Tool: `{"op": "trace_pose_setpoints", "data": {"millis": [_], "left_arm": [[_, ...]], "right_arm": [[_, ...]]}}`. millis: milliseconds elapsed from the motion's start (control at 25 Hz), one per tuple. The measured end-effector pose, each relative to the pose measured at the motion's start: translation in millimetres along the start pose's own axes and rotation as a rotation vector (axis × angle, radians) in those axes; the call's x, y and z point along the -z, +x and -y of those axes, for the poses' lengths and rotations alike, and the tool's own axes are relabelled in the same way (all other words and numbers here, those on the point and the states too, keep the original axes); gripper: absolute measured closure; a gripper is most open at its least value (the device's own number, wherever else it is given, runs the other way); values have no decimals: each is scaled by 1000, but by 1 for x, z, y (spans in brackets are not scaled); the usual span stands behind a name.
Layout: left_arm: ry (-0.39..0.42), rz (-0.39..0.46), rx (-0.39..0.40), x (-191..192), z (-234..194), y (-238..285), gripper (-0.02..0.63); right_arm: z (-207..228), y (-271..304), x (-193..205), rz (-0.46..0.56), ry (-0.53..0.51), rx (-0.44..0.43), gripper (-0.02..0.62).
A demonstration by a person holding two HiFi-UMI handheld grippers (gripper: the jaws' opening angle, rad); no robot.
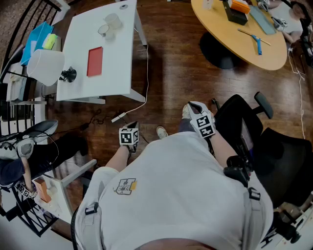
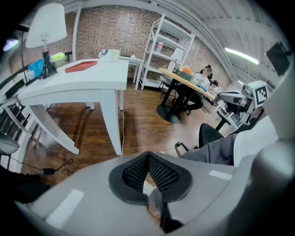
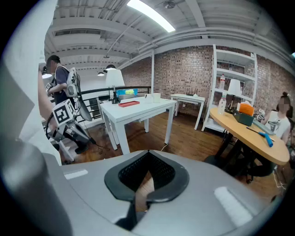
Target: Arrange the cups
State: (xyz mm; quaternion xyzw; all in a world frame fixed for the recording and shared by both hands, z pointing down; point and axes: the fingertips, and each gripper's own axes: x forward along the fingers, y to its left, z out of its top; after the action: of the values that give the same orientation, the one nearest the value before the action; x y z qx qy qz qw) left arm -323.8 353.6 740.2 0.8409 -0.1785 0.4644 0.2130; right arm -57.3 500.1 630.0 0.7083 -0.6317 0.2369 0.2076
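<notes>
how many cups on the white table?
2. The farther cup stands near the far end of the white table. The nearer cup is right beside it, toward the red pad. Nothing on the table looks able to hide another.

Even indoor light from ceiling strip lights (image 3: 150,14), strong fisheye bending and dark corners, mosaic-blurred face patches

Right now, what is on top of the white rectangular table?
A flat red rectangle, two clear cups at the far end and a black lamp base. The white lampshade covers the white table at its left edge; anything beneath is hidden.
</notes>
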Motion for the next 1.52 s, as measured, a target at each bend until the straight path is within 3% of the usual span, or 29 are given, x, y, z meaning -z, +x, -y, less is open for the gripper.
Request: {"op": "trace_pose_setpoints", "data": {"millis": [200, 520, 760, 920, 1160, 1320, 1520], "left_arm": [[-2, 13, 16, -57, 12, 43, 606], [-147, 83, -112, -184, 4, 80, 606], [-166, 161, -185, -277, -5, 72, 606], [-140, 169, -177, -312, -26, 72, 606], [-148, 273, -181, -381, -98, 82, 606], [-129, 368, -188, -424, -142, 78, 606], [-198, 485, -224, -448, -176, 64, 606]], "right_arm": [[64, 54, -26, 8, -17, -20, 595], [155, 141, -112, 27, -144, -203, 595], [190, 199, -157, 34, -175, -286, 595], [198, 228, -174, 21, -126, -287, 595], [192, 270, -195, -23, -126, -260, 595], [174, 306, -233, -15, -181, -248, 595], [137, 340, -287, 20, -323, -307, 595]]}}
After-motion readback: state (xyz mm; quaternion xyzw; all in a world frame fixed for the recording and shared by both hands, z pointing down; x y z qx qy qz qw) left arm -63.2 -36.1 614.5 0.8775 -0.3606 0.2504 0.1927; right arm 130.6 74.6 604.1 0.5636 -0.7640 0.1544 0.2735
